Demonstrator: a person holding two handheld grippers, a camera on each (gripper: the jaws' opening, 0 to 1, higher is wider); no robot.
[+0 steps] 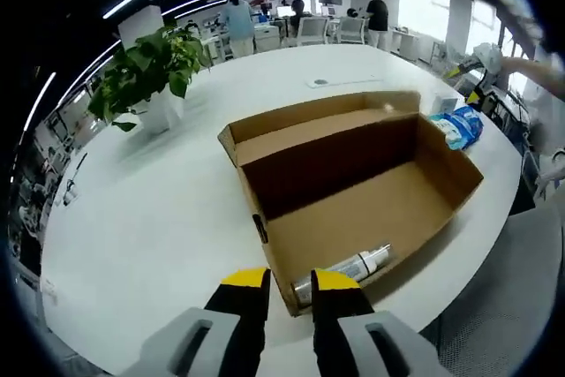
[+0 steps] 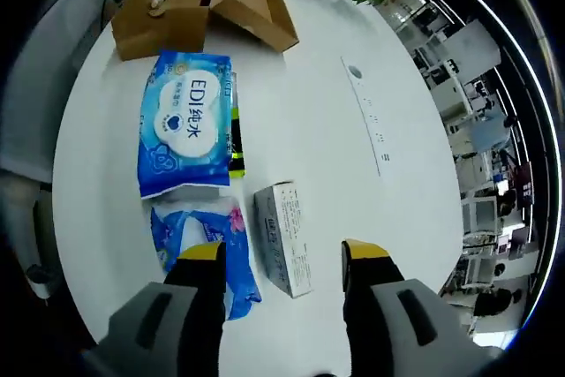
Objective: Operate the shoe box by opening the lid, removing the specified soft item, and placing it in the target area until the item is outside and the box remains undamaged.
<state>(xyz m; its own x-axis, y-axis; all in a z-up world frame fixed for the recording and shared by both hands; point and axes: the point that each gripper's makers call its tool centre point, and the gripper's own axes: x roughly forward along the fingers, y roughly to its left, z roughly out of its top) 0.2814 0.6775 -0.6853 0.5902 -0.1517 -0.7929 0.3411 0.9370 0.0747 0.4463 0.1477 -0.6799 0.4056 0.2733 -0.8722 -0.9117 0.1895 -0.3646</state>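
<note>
Left gripper view: the left gripper, jaws slightly parted and holding nothing, straddles the near wall of the open cardboard shoe box; a slick metal bottle lies just ahead inside.

Right gripper view: the right gripper, jaws spread, hovers over a small carton. Just left lie two wet-wipe packs, outside the box; they look light, squashy and slippery, best pinched across the middle.

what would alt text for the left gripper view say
An open cardboard shoe box sits on a white table, holding a silver bottle near its front wall. The left hand-held gripper hovers before it, beside a potted plant.
</note>
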